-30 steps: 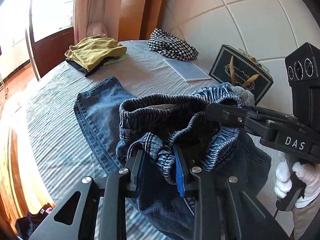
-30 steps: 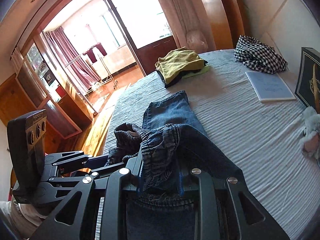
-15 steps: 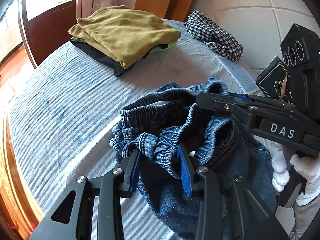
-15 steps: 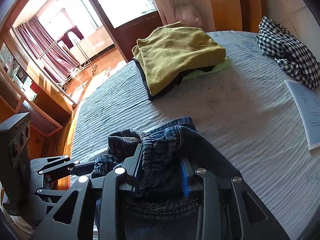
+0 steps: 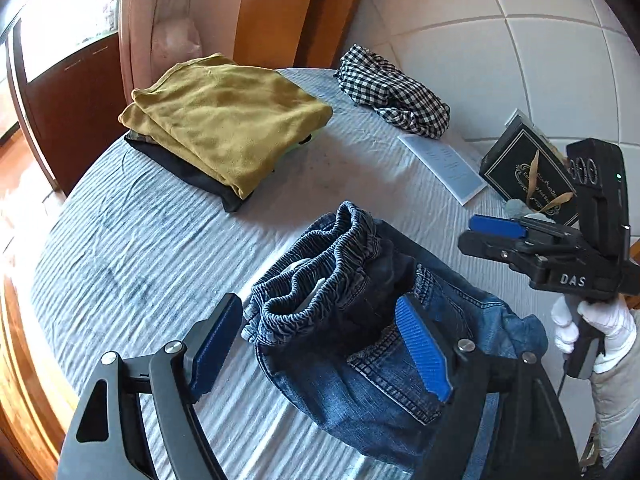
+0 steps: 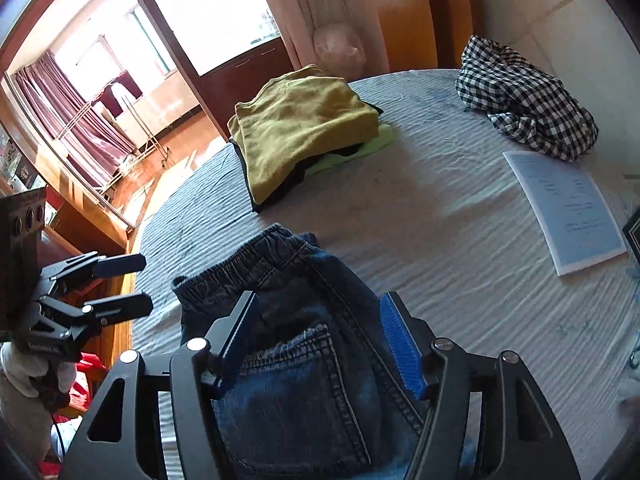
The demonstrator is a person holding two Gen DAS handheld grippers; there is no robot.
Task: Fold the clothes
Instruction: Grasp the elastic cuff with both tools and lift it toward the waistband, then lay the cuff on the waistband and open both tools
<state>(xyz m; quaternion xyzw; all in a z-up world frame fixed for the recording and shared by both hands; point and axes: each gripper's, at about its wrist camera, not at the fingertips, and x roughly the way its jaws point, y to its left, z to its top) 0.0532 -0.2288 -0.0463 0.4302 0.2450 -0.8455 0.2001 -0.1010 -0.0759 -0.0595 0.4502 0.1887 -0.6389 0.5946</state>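
Observation:
Folded blue jeans (image 5: 360,320) lie on the striped bed (image 5: 140,260), elastic waistband facing the far side; they also show in the right wrist view (image 6: 296,320). My left gripper (image 5: 320,348) is open, its blue pads either side of the waistband. It shows at the left of the right wrist view (image 6: 124,284). My right gripper (image 6: 320,336) is open above the back pocket. It shows at the right of the left wrist view (image 5: 496,232), lifted off the jeans.
A folded stack topped by a mustard garment (image 5: 224,120) lies beyond the jeans. A crumpled checked garment (image 5: 392,92) lies at the far right by the wall. A white booklet (image 5: 444,164) and a dark box (image 5: 528,176) sit right. The bed edge drops left.
Both grippers carried the jeans' waistband forward, folding the jeans over, then opened and let go. The right gripper has drawn back to the right.

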